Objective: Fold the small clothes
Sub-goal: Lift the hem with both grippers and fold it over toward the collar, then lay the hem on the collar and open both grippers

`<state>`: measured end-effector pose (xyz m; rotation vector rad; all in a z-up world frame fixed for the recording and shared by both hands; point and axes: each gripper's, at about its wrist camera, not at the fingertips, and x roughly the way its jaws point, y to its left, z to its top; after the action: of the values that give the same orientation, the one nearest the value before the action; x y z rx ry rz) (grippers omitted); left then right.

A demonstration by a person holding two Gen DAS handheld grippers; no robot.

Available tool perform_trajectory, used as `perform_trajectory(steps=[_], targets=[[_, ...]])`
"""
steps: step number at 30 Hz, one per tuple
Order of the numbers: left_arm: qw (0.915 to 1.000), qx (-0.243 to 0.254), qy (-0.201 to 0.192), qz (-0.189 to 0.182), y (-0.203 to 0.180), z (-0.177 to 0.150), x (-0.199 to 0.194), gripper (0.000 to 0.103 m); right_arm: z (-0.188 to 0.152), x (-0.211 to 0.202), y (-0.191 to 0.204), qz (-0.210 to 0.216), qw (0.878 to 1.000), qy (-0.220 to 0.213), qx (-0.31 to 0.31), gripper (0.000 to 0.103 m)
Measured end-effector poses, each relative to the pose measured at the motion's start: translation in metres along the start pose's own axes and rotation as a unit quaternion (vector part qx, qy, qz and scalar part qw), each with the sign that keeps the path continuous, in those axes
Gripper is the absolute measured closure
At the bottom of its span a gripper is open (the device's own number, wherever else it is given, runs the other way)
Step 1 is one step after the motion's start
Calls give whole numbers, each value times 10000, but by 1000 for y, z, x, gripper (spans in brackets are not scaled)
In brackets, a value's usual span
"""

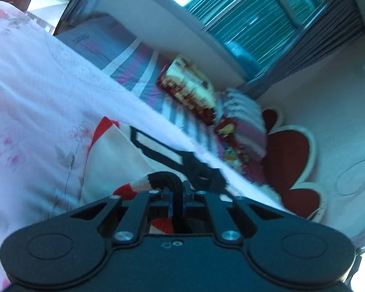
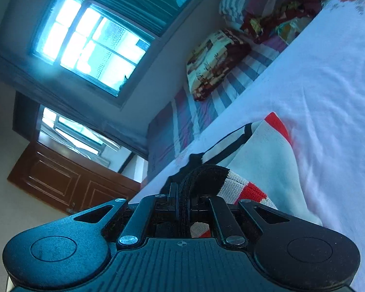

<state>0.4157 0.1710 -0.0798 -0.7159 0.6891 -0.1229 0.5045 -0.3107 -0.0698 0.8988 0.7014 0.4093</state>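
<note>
Both grippers pinch the small knitted garment's black ribbed hem over the bed.

Left wrist view: the left gripper [image 1: 176,192] is clamped on the hem of the garment [image 1: 114,160], which drapes onto the floral sheet [image 1: 36,77]. Right wrist view: the right gripper [image 2: 182,199] is likewise closed on the hem, the garment [image 2: 262,150] lying near the sheet's [image 2: 323,85] edge beside the striped bedding [image 2: 182,121].

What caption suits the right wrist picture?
Right gripper shut on a sweater's ribbed edge, above a white bedsheet.
</note>
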Motion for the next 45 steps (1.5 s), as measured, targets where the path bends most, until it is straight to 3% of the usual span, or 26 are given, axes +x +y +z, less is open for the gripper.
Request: perform_trajectory(steps=[5,8,9,10,11,12,14,16,19,21,24,26,28,29,30,31,33,37,41,45], targets=[[9995,-8,219,224,16,15,51,98,21,61,-38,-203,9991,285,221,98],[9997,122,204,96,22,19,70,94,28,81,-60,-129,9988,254,402,94],[9998,198,75,32,22,19,71,80,31,85,-65,-114,9989,167,421,66],[9997,233,-8,24,22,20,73,52,33,86,-68,-183,9990,-2,411,41],[9994,301,-143,46,21,20,72,38,34,83,-69,-187,9990,-253,331,20],[9986,417,-316,72,18,19,69,23,36,81,-68,-115,9988,-429,227,20],[9972,662,-348,57,13,21,69,30,39,78,-68,8,9988,-434,243,20],[9948,977,-216,183,7,25,73,41,40,74,-60,-72,9990,-428,-132,21],[9820,1759,158,675,-6,26,86,50,32,78,-35,-471,9922,-203,-1134,39],[9703,2192,389,942,-14,24,95,55,25,87,-22,-784,9817,-1,-1737,48],[9538,2680,619,1209,-20,17,107,55,11,106,-12,-1260,9618,312,-2411,48],[9488,2819,600,1291,-21,12,110,57,-2,120,-9,-1583,9421,458,-2921,48],[9464,2903,515,1321,-22,9,109,76,-15,130,-3,-1769,9206,504,-3444,62],[9457,2935,445,1324,-24,7,108,82,-24,133,-4,-1838,9095,500,-3694,83],[9460,2943,387,1304,-25,7,106,92,-30,134,-2,-1877,9024,500,-3847,97],[9459,2944,340,1322,-28,6,105,100,-33,134,-1,-1892,8995,478,-3910,98],[9469,2934,62,1311,-34,5,97,100,-41,134,-6,-1921,8965,251,-3984,99],[9446,2994,-492,1255,-44,7,88,100,-39,120,-6,-1830,9034,-368,-3860,99],[9431,2936,-240,1541,-38,9,108,100,-29,126,-16,-2153,9044,-299,-3671,99],[9468,2749,-115,1672,-28,7,121,98,-22,130,-30,-2281,9169,-95,-3275,99]])
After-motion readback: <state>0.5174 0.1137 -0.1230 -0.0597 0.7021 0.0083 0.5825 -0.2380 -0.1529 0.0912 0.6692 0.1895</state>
